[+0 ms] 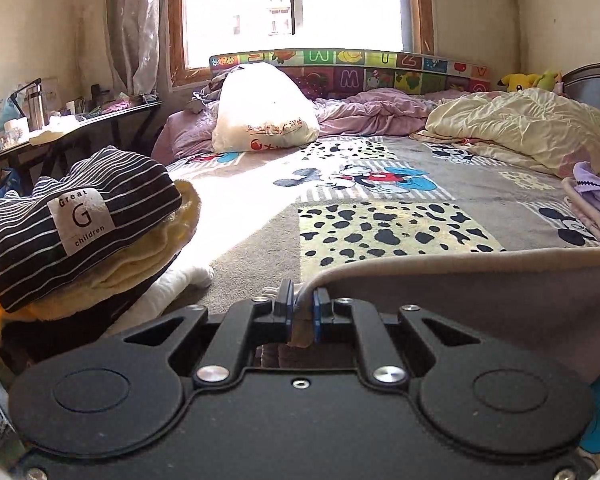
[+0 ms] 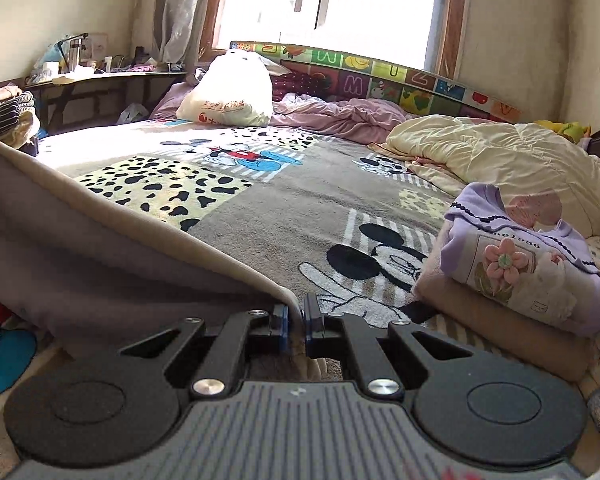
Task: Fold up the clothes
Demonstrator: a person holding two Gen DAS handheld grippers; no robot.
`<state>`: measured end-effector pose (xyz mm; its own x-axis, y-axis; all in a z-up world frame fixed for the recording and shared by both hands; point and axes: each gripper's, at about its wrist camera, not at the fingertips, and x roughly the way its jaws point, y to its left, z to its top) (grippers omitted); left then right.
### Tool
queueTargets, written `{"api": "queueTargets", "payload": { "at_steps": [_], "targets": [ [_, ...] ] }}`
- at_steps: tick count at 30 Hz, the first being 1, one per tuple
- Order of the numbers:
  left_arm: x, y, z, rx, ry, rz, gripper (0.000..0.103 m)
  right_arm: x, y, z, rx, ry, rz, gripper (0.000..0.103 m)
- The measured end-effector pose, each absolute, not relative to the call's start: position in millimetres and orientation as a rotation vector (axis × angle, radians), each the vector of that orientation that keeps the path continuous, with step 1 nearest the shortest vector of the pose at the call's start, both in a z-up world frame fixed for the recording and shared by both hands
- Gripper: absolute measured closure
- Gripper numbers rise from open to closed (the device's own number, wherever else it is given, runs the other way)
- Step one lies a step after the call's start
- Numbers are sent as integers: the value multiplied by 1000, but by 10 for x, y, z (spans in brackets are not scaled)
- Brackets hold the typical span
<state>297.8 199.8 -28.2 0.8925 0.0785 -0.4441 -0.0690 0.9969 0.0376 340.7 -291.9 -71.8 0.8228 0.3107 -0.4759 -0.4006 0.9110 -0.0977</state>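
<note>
A grey-beige fleece garment (image 1: 480, 300) is stretched between both grippers above the cartoon-print bed cover (image 1: 340, 208). My left gripper (image 1: 303, 303) is shut on one corner of it, with the cloth running off to the right. My right gripper (image 2: 296, 314) is shut on the other corner of the garment (image 2: 80, 248), whose cloth hangs away to the left. The lower part of the garment is hidden behind the gripper bodies.
A stack with a striped black-and-white top (image 1: 72, 216) lies at the left. A folded pile topped by a purple flower shirt (image 2: 516, 264) sits at the right. A white bag (image 1: 264, 108), pink bedding (image 1: 372, 108) and a cream quilt (image 2: 500, 156) lie further back. A cluttered side table (image 1: 72, 124) stands by the window.
</note>
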Motion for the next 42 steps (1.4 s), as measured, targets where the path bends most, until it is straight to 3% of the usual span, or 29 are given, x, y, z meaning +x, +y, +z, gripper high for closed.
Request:
{"api": "queueTargets", "payload": {
  "at_steps": [16,17,19,20,21,23,25,32,33,34,39,42],
  "targets": [
    [3989,2171,-659,-84,639,166,94,4208,-2772,-1031,-78,592,368,94],
    [4045,2178,-696,-91,648,191,86,4245,-2759,-1077,-67,602,356,93],
    [4140,2217,-787,-121,682,244,60,4303,-2729,-1171,-45,632,338,91],
    [4137,2254,-810,-149,694,267,54,4298,-2729,-1174,-28,628,338,86],
    [4098,2293,-809,-187,681,270,54,4292,-2732,-1174,-9,625,339,82],
    [3946,2395,-768,-263,627,283,54,4269,-2767,-1157,26,616,330,59],
    [3788,2529,-757,-353,575,291,54,4250,-2806,-1153,47,606,305,49],
    [3500,2588,-873,-467,581,260,56,4129,-2754,-1098,43,551,298,47],
    [3498,2540,-866,-440,581,262,81,4120,-2719,-1103,20,555,296,45],
    [3498,2479,-838,-399,577,268,85,4140,-2684,-1153,-17,583,285,42],
    [3449,2331,-563,-269,562,313,85,4175,-2771,-1183,-8,611,250,40],
    [3613,2396,-777,-207,661,353,81,4183,-2872,-1171,18,615,240,38]
  ]
}}
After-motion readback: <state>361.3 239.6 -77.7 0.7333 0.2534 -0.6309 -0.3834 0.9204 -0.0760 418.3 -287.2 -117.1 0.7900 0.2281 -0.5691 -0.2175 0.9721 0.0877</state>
